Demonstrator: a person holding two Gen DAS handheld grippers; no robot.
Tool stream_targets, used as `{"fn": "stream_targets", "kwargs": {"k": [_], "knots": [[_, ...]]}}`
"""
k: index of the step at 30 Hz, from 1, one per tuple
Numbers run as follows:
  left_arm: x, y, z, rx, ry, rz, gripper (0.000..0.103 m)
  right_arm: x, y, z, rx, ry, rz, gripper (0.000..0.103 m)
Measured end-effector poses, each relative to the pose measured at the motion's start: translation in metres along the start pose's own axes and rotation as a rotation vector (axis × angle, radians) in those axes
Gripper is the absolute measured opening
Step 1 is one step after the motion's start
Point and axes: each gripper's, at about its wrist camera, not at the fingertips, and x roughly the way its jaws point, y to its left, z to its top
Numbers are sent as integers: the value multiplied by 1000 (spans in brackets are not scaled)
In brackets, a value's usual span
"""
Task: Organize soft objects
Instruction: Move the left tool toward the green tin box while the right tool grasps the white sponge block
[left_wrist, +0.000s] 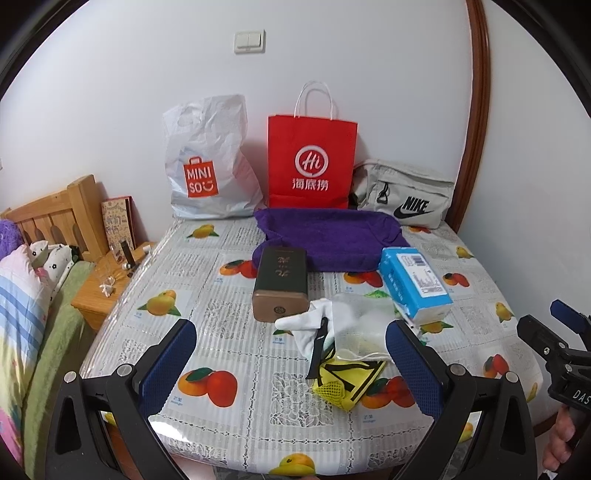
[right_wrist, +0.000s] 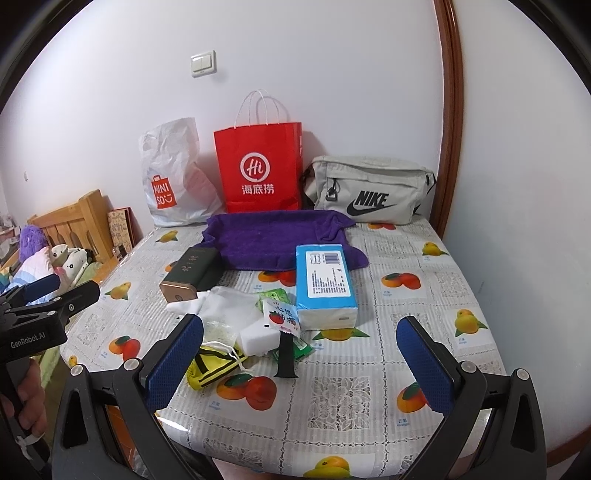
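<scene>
A purple towel lies at the back of the table. In front of it sit a blue tissue pack, a white sock, a white mesh pouch, a yellow mesh bag, a white sponge and a black strap. My left gripper is open and empty above the table's front edge. My right gripper is open and empty, to the right of the left one.
A dark green tin box lies left of the pile. A white Miniso bag, a red paper bag and a grey Nike bag stand against the wall. A bed and wooden nightstand are at the left.
</scene>
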Motion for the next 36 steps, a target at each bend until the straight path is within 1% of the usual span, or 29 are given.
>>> {"fn": "stream_targets", "kwargs": {"k": [2, 8, 13, 18, 21, 23, 25, 28, 31, 36], "knots": [[9, 2, -2, -6, 19, -18, 103, 7, -3, -2, 6, 16, 3, 103], [48, 2, -12, 1, 101, -34, 103, 29, -15, -11, 23, 36, 43, 103], [75, -5, -23, 21, 140, -44, 103, 52, -20, -19, 31, 71, 70, 103], [96, -2, -32, 20, 169, -23, 103, 78, -13, -27, 16, 112, 121, 100], [108, 3, -35, 4, 192, -31, 103, 93, -4, -32, -16, 133, 150, 95], [114, 5, -37, 3, 202, -33, 102, 104, -1, -36, -22, 155, 167, 88], [119, 8, -38, -1, 208, -31, 102, 113, -1, -38, -12, 175, 188, 84], [125, 12, -42, -9, 220, -38, 102, 125, 2, -42, -6, 190, 236, 84], [131, 16, -44, -16, 229, -47, 102, 137, 5, -45, -11, 204, 252, 79], [137, 27, -45, -45, 231, -75, 101, 159, 8, -48, -10, 257, 278, 72]]}}
